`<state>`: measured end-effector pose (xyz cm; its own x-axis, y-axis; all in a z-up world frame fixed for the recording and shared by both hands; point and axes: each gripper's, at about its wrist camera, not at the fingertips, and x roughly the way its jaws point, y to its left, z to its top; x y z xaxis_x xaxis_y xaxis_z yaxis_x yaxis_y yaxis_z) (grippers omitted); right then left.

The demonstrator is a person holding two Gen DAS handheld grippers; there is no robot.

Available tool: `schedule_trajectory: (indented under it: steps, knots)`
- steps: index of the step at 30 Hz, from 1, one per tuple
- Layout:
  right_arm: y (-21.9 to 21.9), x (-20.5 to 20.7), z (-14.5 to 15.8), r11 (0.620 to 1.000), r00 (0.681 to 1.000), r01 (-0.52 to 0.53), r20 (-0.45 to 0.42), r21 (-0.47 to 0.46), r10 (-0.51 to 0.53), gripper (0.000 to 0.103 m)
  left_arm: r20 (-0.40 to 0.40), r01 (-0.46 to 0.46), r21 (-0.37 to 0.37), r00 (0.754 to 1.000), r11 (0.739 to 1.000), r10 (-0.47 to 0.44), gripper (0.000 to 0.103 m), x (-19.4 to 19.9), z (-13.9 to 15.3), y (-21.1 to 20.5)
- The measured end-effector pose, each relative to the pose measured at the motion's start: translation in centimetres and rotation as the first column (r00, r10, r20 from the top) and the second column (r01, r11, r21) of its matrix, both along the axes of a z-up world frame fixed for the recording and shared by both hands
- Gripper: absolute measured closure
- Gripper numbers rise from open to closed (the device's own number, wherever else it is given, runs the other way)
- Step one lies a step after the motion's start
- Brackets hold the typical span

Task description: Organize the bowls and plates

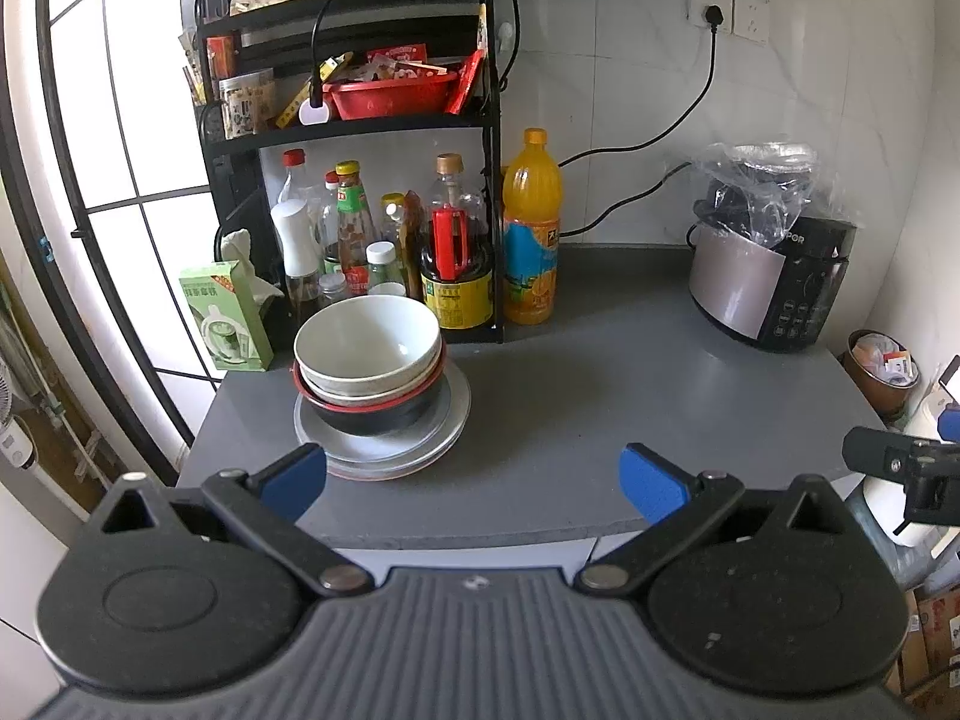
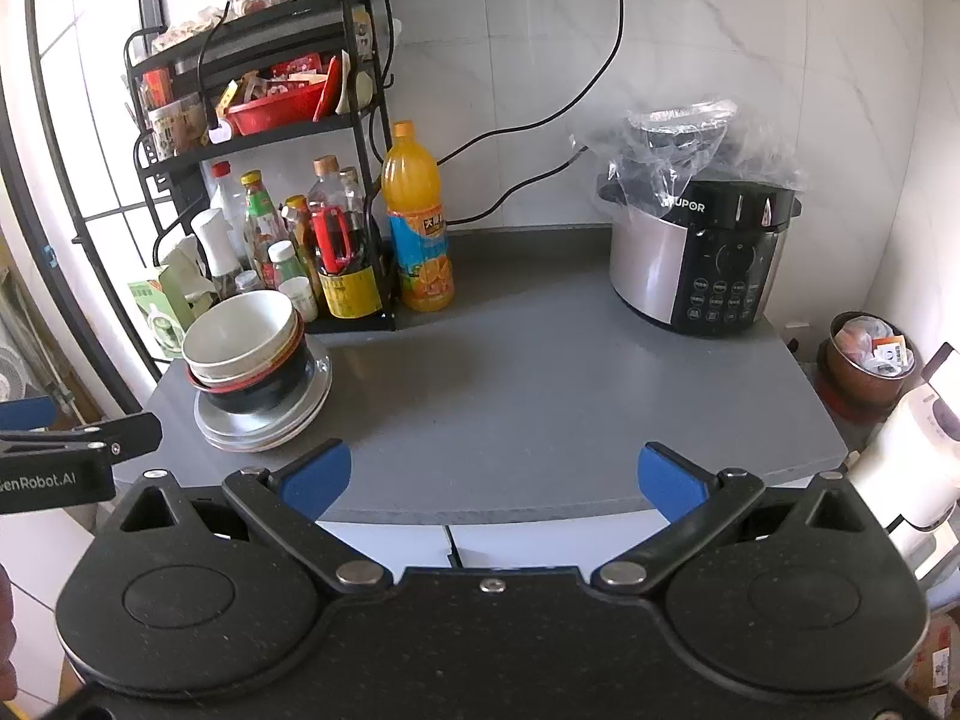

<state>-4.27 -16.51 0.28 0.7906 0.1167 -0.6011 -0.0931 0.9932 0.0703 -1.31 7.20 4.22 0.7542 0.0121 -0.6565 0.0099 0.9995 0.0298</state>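
A stack stands at the left of the grey countertop (image 1: 600, 396): a white bowl (image 1: 367, 339) nested in another pale bowl, inside a black bowl with a red rim (image 1: 372, 411), all on a pile of grey plates (image 1: 384, 450). The right wrist view shows the same white bowl (image 2: 240, 333), black bowl (image 2: 264, 390) and plates (image 2: 264, 426). My left gripper (image 1: 474, 480) is open and empty, just in front of the stack's right side. My right gripper (image 2: 492, 477) is open and empty over the counter's front edge, to the right of the stack.
A black rack (image 1: 360, 132) with sauce bottles and a red basket (image 1: 390, 96) stands behind the stack. An orange juice bottle (image 1: 531, 228) is beside it. A rice cooker (image 2: 702, 258) under a plastic bag sits at the back right. A green box (image 1: 231, 315) is at the left.
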Motion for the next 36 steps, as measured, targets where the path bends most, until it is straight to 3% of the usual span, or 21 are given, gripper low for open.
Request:
schedule_trajectory:
  steps: [36]
  knots:
    - [0.34,0.27,-0.2,1.0,1.0,-0.006,0.0,-0.012,0.006,0.0,-0.008,-0.01,-0.014,1.0,1.0,0.01,0.0,0.33,0.1,0.0]
